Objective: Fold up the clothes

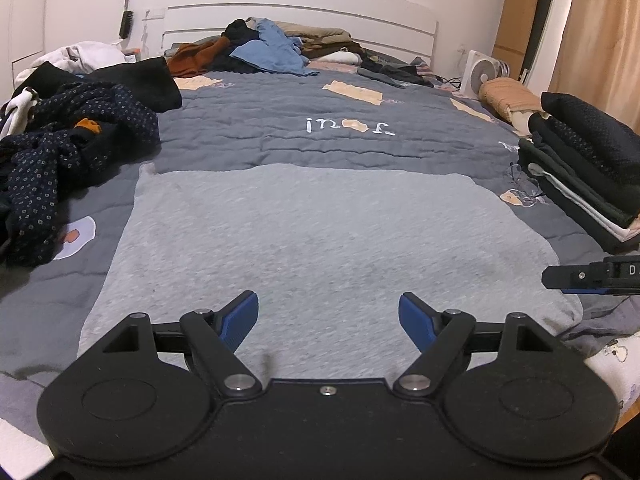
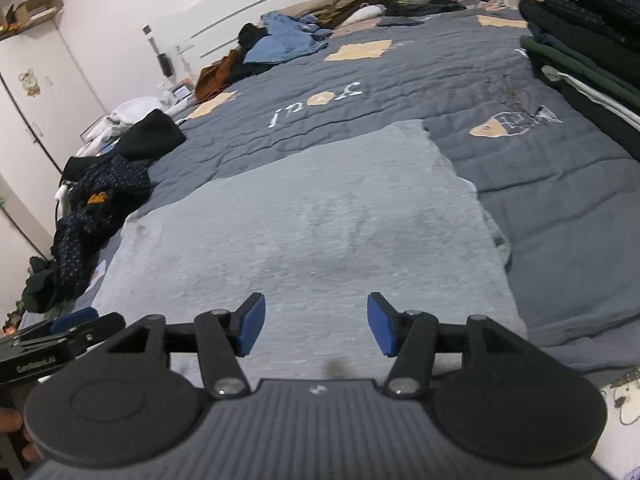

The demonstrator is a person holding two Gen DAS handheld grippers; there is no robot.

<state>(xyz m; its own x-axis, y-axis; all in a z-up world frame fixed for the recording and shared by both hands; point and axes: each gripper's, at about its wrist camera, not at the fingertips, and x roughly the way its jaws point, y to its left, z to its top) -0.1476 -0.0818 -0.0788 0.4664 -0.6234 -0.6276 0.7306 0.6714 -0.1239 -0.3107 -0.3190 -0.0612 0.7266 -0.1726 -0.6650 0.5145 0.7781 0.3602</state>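
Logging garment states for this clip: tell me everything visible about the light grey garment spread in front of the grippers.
The light grey garment looks like soft heathered knit, folded into a rough rectangle with no sleeves or collar showing. It lies flat and fairly smooth on the dark grey quilt, with faint darker marks near its middle. The left hand-held gripper and right hand-held gripper are both open over its near edge, gripping nothing. The tangled dark clothes to its left and the folded stack to its right lie apart from it.

A light grey garment [image 1: 320, 248] lies spread flat on the bed's dark grey quilt [image 1: 320, 120] — smooth, roughly rectangular. A stack of folded dark clothes [image 1: 580, 176] sits right of it; loose unfolded clothes [image 1: 60, 152] heap to its left.
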